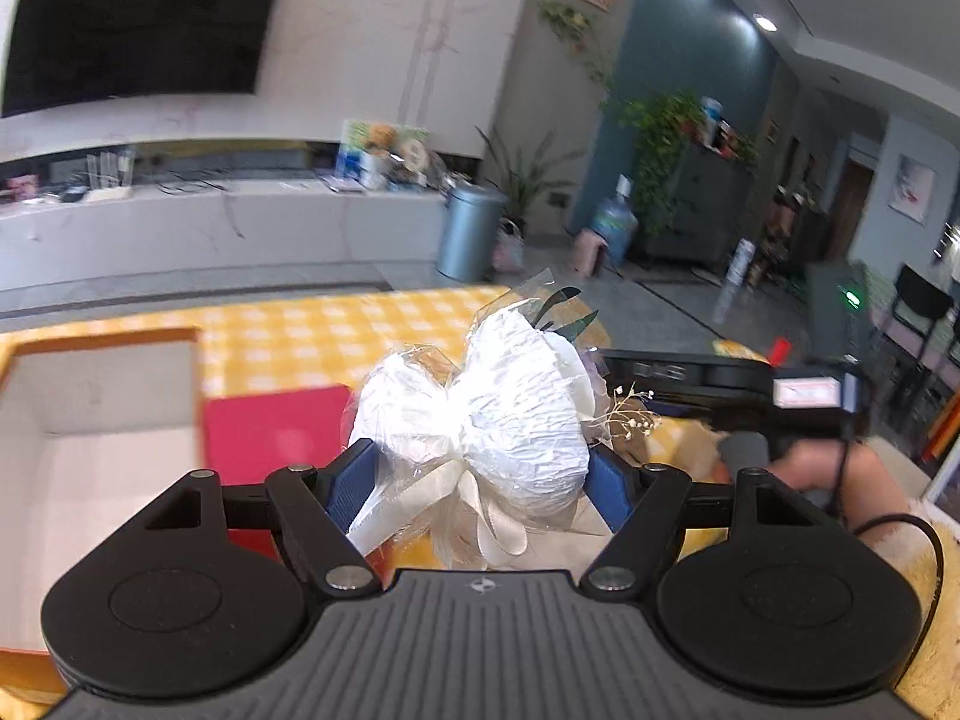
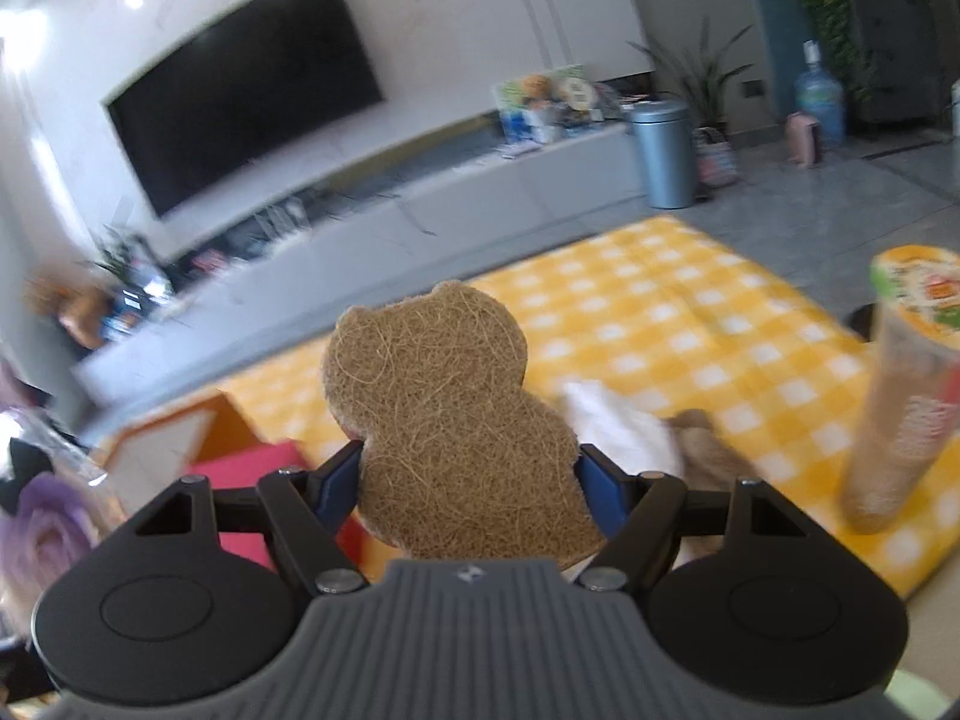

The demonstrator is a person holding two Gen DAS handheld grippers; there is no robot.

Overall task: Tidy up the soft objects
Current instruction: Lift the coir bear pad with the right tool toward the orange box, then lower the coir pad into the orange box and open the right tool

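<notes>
My left gripper (image 1: 480,474) is shut on a small bouquet (image 1: 498,414) wrapped in white paper and clear film with a cream ribbon, held above the yellow checked tablecloth (image 1: 336,330). An open orange box (image 1: 90,420) with a white inside lies to its left, with a red lid or panel (image 1: 276,426) beside it. My right gripper (image 2: 471,480) is shut on a brown bear-shaped fibre sponge (image 2: 444,420), held upright above the same cloth (image 2: 690,324). The bouquet's purple flower (image 2: 42,534) shows at the left edge of the right wrist view.
A tall snack tube (image 2: 900,396) stands on the cloth at right. A white cloth and a brown plush thing (image 2: 660,432) lie behind the right fingers. The orange box (image 2: 168,438) and red panel (image 2: 252,468) sit left. The right gripper body (image 1: 750,390) shows at right.
</notes>
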